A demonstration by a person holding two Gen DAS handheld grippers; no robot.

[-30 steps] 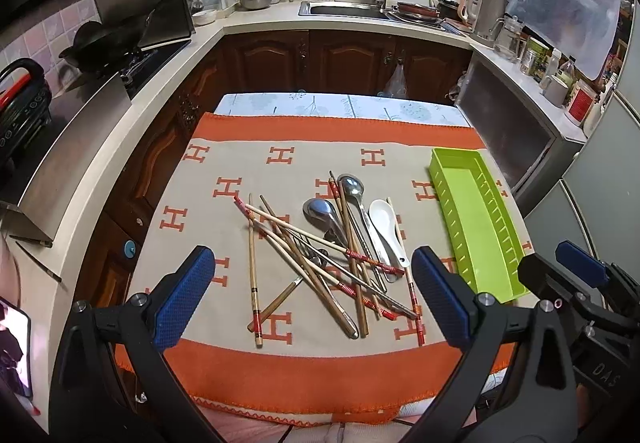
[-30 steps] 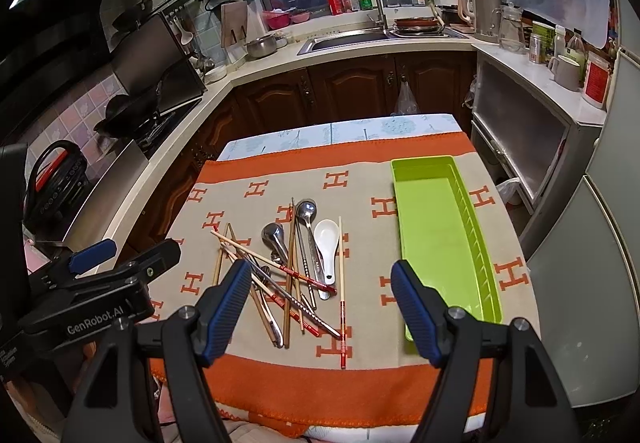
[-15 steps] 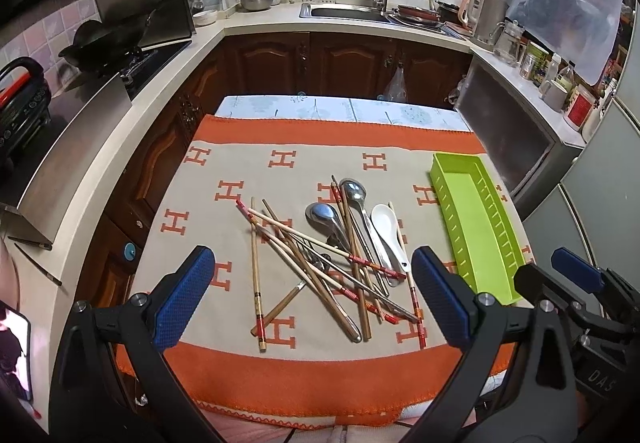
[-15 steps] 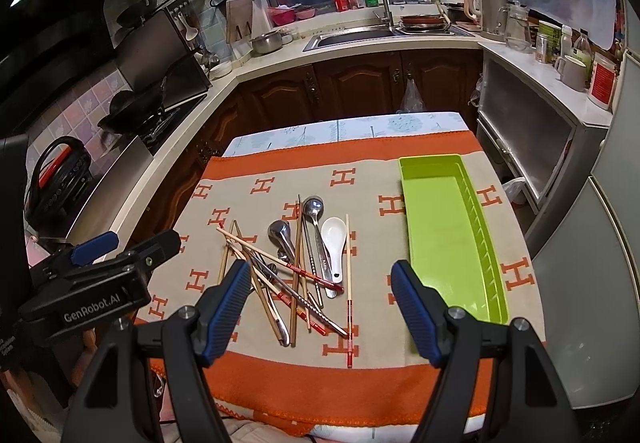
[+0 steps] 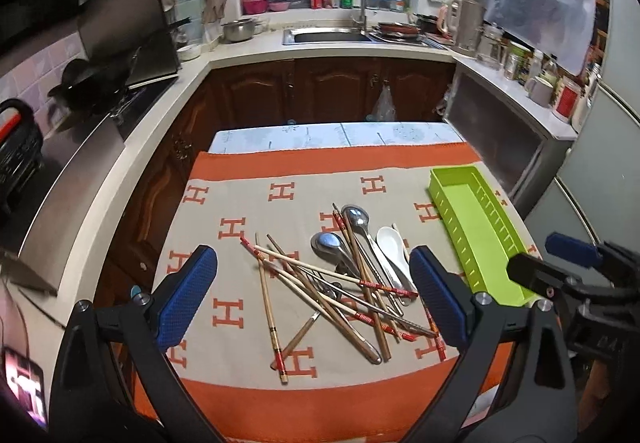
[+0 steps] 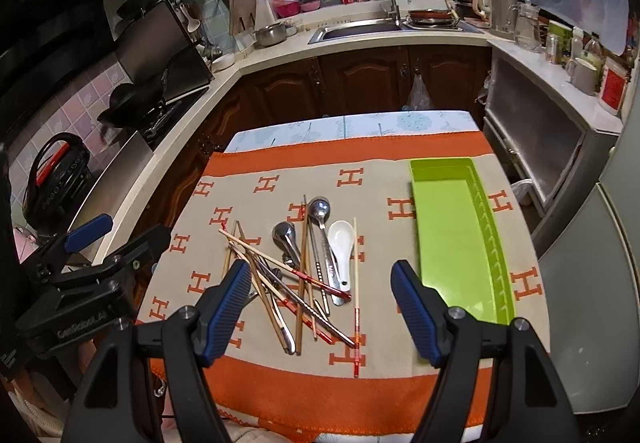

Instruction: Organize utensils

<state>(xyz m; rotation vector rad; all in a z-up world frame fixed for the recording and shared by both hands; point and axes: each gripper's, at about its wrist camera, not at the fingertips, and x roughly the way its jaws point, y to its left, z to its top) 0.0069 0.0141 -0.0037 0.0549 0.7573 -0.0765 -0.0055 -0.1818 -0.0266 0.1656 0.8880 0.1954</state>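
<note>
A loose heap of wooden chopsticks (image 5: 320,283) (image 6: 276,283), two metal spoons (image 5: 330,243) (image 6: 319,207) and a white ceramic spoon (image 5: 390,241) (image 6: 340,237) lies mid-cloth. To its right stands a long lime-green tray (image 5: 476,239) (image 6: 460,239) holding nothing. My left gripper (image 5: 312,295) hovers open above the near side of the heap. Wide open too, my right gripper (image 6: 320,307) hangs over the heap's near end, holding nothing. One red-tipped chopstick (image 6: 355,283) lies apart beside the white spoon.
The orange-and-beige patterned cloth (image 5: 248,199) (image 6: 372,183) covers a small table with edges on all sides. Kitchen counters, a stove with a wok (image 6: 132,103) and a sink (image 6: 356,29) ring the far side. A grey cabinet (image 6: 536,147) stands close on the right.
Both grippers have risen and tipped back a little, so the table sits lower in each view. The utensils and the tray have not moved. Both grippers stay open.
</note>
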